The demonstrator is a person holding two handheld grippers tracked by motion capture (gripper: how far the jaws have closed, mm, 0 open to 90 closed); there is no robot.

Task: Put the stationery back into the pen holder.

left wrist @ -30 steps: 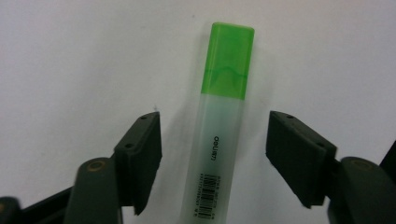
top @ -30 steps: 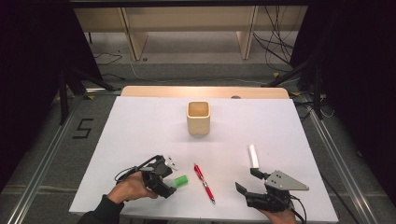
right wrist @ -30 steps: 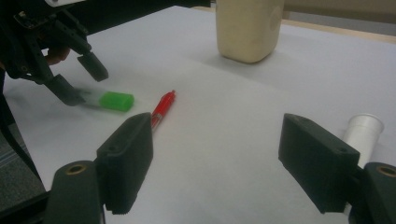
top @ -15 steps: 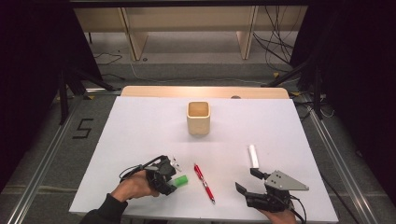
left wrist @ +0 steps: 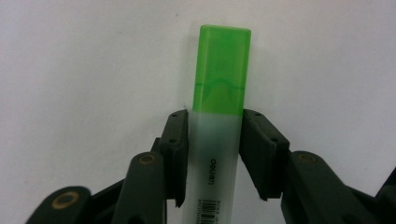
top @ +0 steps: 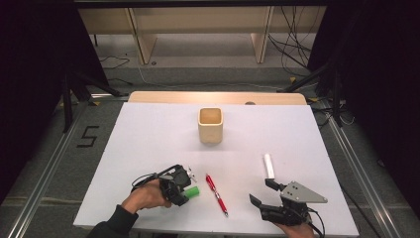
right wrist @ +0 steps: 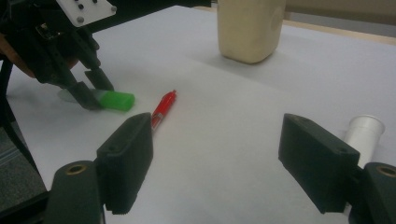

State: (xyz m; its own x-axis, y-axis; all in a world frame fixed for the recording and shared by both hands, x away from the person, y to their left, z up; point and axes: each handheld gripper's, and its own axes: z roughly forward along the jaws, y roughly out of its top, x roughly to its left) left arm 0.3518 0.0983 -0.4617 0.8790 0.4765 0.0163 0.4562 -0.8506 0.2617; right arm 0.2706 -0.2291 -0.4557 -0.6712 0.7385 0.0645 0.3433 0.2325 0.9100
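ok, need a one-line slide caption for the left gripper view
Left gripper closed on a green-capped highlighter lying on the white table, jaws on its translucent barrel just below the cap.

Highlighter, pen, tube and cup on the white table.
The highlighter [left wrist: 218, 116], green cap and frosted clear body, lies flat near the front left, pinched at its body between black jaws. Just right of it lies a red pen [top: 216, 194], slanted. A white tube [top: 268, 165] lies well to the right. A cream square cup [top: 210, 125] stands upright, open, farther back at centre.
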